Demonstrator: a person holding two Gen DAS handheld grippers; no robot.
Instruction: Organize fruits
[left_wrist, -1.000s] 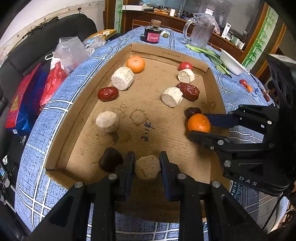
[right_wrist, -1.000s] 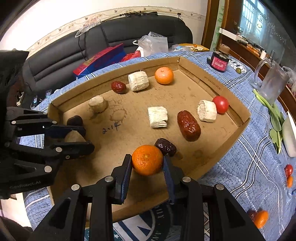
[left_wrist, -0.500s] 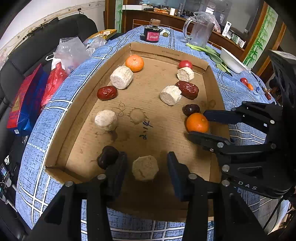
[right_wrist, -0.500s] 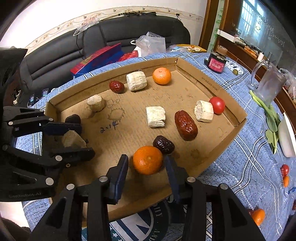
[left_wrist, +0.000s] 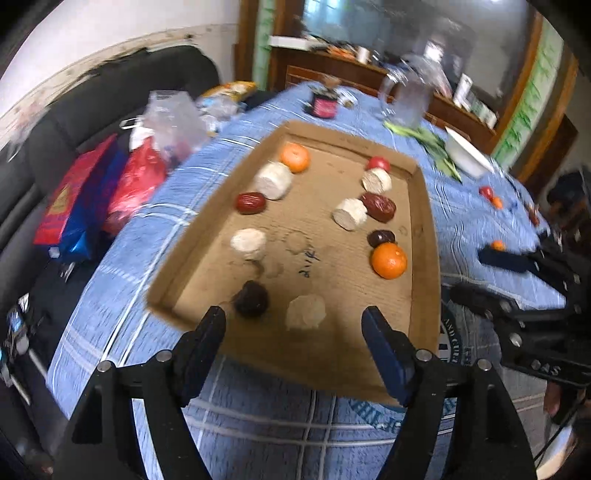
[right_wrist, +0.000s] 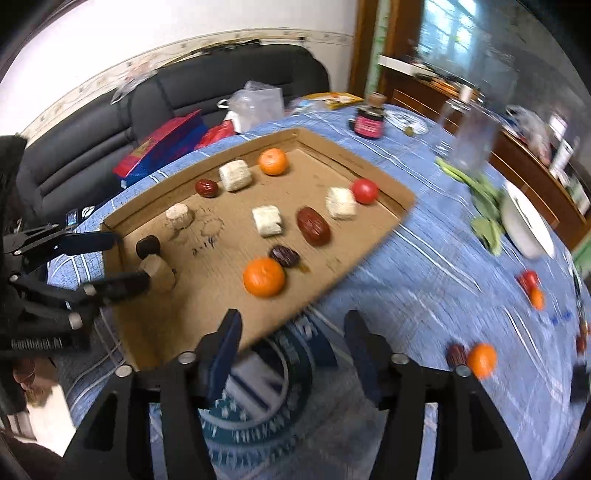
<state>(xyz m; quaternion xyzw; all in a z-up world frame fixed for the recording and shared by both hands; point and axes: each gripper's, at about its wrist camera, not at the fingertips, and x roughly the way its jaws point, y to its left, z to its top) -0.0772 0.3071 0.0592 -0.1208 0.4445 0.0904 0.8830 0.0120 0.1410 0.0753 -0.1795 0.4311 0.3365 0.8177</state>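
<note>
From the left wrist view, the left gripper (left_wrist: 293, 334) is seen with its fingers spread wide, the jaws having just been opening, and nothing is pinched between them. The pale beige round fruit chunk (left_wrist: 306, 311) lies free on the floor of the shallow brown cardboard tray (left_wrist: 424, 229), near the tray's front wall, with a dark brown wrinkled date (left_wrist: 252, 298) just beside it. The bright orange mandarin (left_wrist: 389, 260) rests by the tray's right wall, a small dark date (left_wrist: 381, 238) touching or nearly touching it. The right gripper (left_wrist: 480, 275) is shown outside that wall, also empty.

From the right wrist view, the right gripper (right_wrist: 291, 343) is seen over the tray's front corner, fingers spread, jaws just opened, holding nothing. The mandarin (right_wrist: 264, 277) sits inside the tray near that corner. More loose fruit, including a small orange (right_wrist: 481, 360), lies on the blue checked tablecloth (right_wrist: 424, 280) well outside the tray.

The release step appears finished. Both grippers should be drawn clear without any fruit inside the tray being nudged, and the fingers kept apart before the loose pieces outside the tray are approached.
</note>
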